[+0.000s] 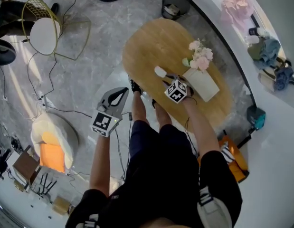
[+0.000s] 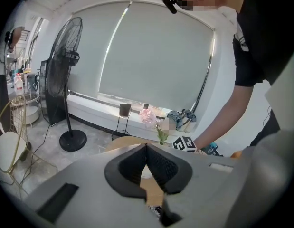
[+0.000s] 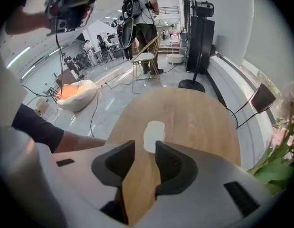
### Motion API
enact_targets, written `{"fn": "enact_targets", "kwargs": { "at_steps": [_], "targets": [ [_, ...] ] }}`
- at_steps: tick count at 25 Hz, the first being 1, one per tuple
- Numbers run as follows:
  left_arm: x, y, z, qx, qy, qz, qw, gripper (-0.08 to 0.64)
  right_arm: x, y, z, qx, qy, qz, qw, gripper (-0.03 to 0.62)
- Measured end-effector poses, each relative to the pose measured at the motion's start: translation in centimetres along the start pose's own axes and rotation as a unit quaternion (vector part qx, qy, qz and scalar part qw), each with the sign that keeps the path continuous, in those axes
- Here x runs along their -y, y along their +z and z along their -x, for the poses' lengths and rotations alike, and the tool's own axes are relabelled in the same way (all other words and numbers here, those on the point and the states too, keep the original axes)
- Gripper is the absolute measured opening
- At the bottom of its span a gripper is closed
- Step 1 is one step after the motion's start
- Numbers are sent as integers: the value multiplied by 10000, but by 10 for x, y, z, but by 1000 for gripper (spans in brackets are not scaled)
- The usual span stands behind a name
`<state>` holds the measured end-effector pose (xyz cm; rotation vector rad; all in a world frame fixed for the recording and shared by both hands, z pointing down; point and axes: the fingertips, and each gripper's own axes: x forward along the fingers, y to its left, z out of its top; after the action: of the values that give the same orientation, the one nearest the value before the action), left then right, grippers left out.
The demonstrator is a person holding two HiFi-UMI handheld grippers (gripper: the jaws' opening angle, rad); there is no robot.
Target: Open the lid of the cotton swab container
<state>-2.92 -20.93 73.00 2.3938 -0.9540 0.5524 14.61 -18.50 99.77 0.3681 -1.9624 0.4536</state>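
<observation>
Cotton swab container (image 3: 154, 133): it lies on the wooden table (image 3: 199, 108), on the near half. It is white and rounded, and nothing touches it.
Right gripper (image 3: 145, 148): the jaws stand apart with nothing between the pads. The container shows just beyond the tips, in line with the gap, so I judge this is the approach to the lid.
Left gripper (image 2: 147, 146): the jaws are closed together and empty. It is held off the table edge, probably waiting to steady the container.
Flowers (image 1: 200, 56): they stand near the container but apart from it.
Hard to see: the lid seam and the hinge side cannot be made out in any view. In the left gripper view, its own jaws cover nearly all of the container.
</observation>
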Motion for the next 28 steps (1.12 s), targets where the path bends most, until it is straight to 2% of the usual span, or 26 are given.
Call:
{"fn": "enact_targets", "kwargs": {
  "at_steps": [2,7,9,18,20,22,28],
  "targets": [
    [2,-8,-4,-102,-30,58,9999,0,4,-2,-13,-42,-32,-37,10000,146],
    [7,-17,-15,-100,-124,102,9998,0,15,-5,-40,-53,-197,-443,9988,263],
    [7,-21,-16,-107,-134,160,9997,0,18,-6,-51,-114,-317,-408,9986,274],
    [2,-45,-12,-364,-116,325,9987,0,22,-8,-78,-219,-454,-514,9974,272],
    [1,-49,-12,-374,-110,317,9987,0,25,-5,-80,-216,-524,-541,9969,220],
    [1,-51,-10,-381,-111,318,9987,0,24,-3,-81,-188,-556,-525,9969,218],
    [17,-29,-5,-215,-194,74,9996,0,18,-2,-62,-162,-514,-470,9974,213]
  ]
}}
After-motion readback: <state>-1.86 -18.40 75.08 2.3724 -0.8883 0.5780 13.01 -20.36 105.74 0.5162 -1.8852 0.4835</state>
